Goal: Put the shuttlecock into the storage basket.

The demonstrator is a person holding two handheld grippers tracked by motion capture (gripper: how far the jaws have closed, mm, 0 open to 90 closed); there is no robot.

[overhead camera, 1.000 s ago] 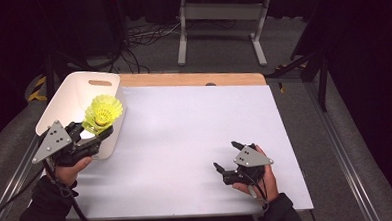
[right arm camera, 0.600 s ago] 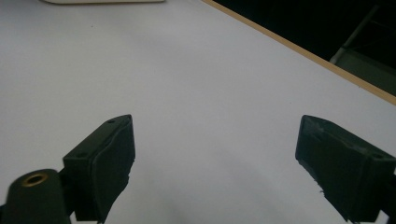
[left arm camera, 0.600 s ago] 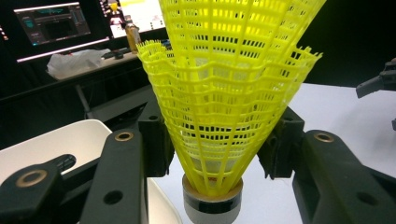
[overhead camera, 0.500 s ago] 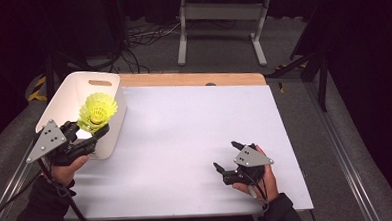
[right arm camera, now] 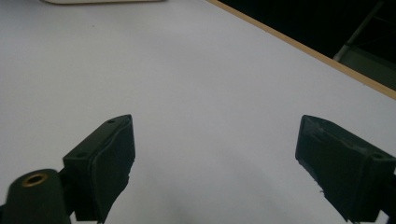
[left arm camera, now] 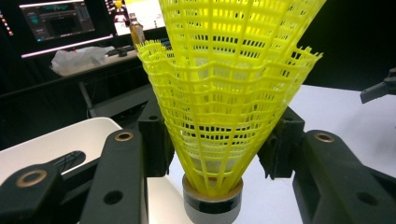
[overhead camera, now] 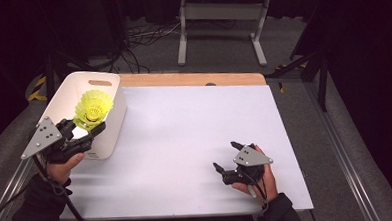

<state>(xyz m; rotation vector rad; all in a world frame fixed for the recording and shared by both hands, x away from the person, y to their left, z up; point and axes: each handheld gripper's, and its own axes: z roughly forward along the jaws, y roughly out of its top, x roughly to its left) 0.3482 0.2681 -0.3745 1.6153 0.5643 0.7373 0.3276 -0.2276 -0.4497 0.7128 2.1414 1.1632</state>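
The lower part of the yellow shuttlecock [overhead camera: 93,109] is hidden behind the left gripper [overhead camera: 87,132] in the high view, so its cork end cannot be made out there. In the left gripper view the skirt of the shuttlecock [left arm camera: 224,102] runs off the top edge; its dark-banded base sits low between the two black fingers [left arm camera: 154,135], which are closed on the lower skirt from either side. The inside of the white bin [overhead camera: 67,98] is partly blocked by the shuttlecock and gripper; whether anything lies in it cannot be told.

Compared with half a second ago, the left gripper and shuttlecock have shifted slightly toward 9 o'clock, further over the bin opening. The right gripper has not moved.

The bin stands at the 10 o'clock corner of the white surface [overhead camera: 195,135]. The shuttlecock is held above the bin's opening, skirt upward.

The right gripper [overhead camera: 227,161] rests at 5 o'clock on the surface, its fingers [right arm camera: 105,163] spread wide apart with bare surface between them.
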